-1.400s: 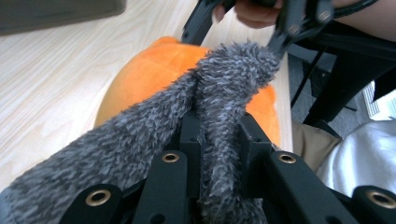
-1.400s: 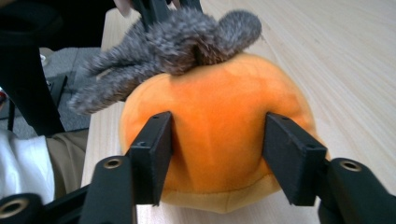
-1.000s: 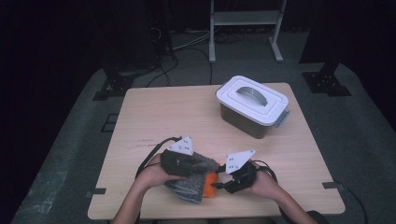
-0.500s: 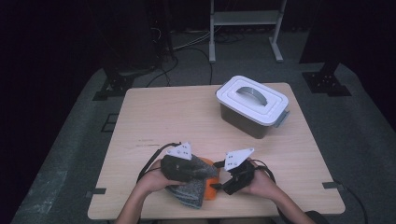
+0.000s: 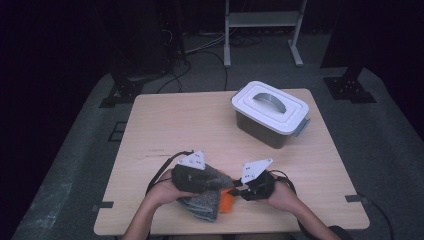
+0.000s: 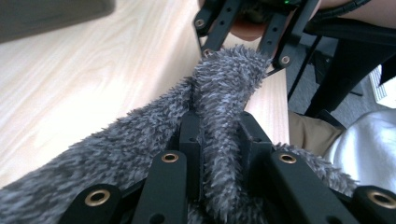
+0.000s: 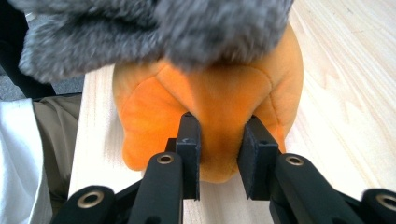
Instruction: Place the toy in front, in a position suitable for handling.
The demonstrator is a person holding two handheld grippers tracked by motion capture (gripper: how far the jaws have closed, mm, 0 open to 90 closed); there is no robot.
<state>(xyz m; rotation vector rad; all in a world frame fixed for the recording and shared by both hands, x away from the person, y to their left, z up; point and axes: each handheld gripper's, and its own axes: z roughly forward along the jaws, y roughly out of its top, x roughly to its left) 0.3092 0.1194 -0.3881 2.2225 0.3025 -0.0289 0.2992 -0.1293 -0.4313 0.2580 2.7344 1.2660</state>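
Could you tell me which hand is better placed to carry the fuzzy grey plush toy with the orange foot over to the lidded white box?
Left, probably. The left gripper is clamped on the fuzzy grey plush toy's body; the right gripper has just closed on only its orange foot.

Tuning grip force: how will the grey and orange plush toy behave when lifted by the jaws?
The plush toy is probably floppy: its grey fur bunches into a fold between the left gripper's jaws. Likely light and squashy, since the orange part dents under the right gripper. Unlikely to slip or break.
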